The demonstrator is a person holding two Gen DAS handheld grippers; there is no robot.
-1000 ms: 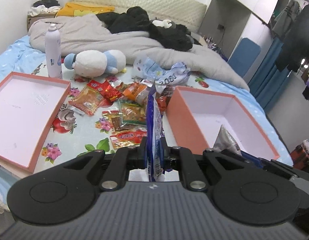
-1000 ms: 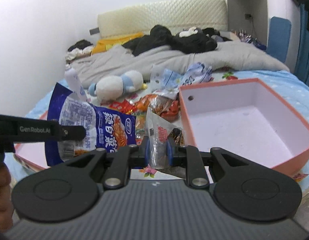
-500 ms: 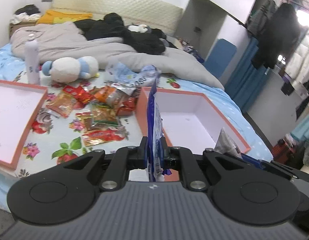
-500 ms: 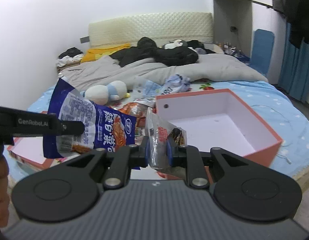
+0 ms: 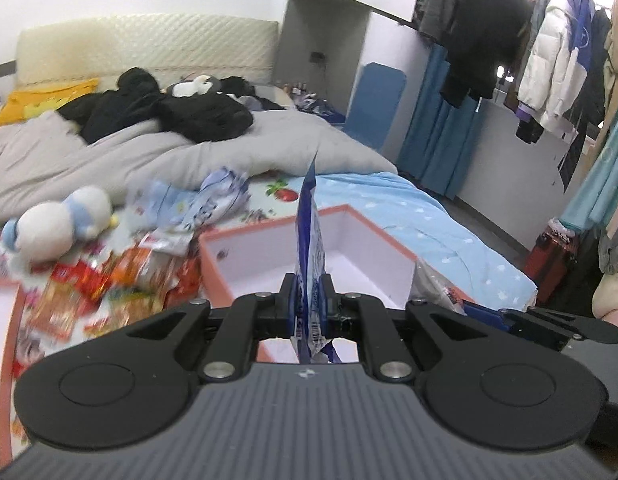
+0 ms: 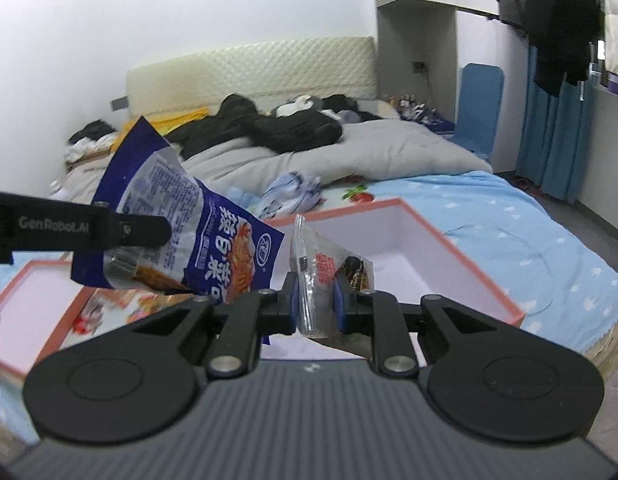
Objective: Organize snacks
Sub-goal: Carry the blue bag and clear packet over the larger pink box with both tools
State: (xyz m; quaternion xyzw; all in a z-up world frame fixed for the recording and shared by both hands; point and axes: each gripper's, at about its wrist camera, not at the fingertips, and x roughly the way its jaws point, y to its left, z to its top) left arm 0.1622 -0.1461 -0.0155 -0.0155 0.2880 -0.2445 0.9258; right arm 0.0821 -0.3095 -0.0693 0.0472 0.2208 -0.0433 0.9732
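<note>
My left gripper [image 5: 310, 306] is shut on a blue snack bag [image 5: 309, 256], held edge-on above the near rim of the deep orange box [image 5: 245, 236]. The bag also shows in the right wrist view [image 6: 197, 236], clamped by the left gripper's fingers [image 6: 125, 230]. My right gripper [image 6: 315, 306] is shut on a clear snack packet [image 6: 329, 272] with red print, in front of the same orange box [image 6: 469, 264]. The packet shows at the right in the left wrist view [image 5: 433, 292]. Loose snack packets [image 5: 109, 276] lie on the bed left of the box.
A shallow orange lid [image 6: 33, 304] lies at the left. A plush toy [image 5: 57, 224], crumpled blue-white bags [image 5: 197, 204], a grey duvet [image 5: 157, 160] and black clothes [image 5: 169, 112] lie further back. Hanging coats [image 5: 549, 56] and a red suitcase [image 5: 553, 256] stand to the right.
Both grippers have risen and swung right, with their snacks still held. The deep orange box now sits straight ahead of the left gripper; the loose packets have slid to the left.
</note>
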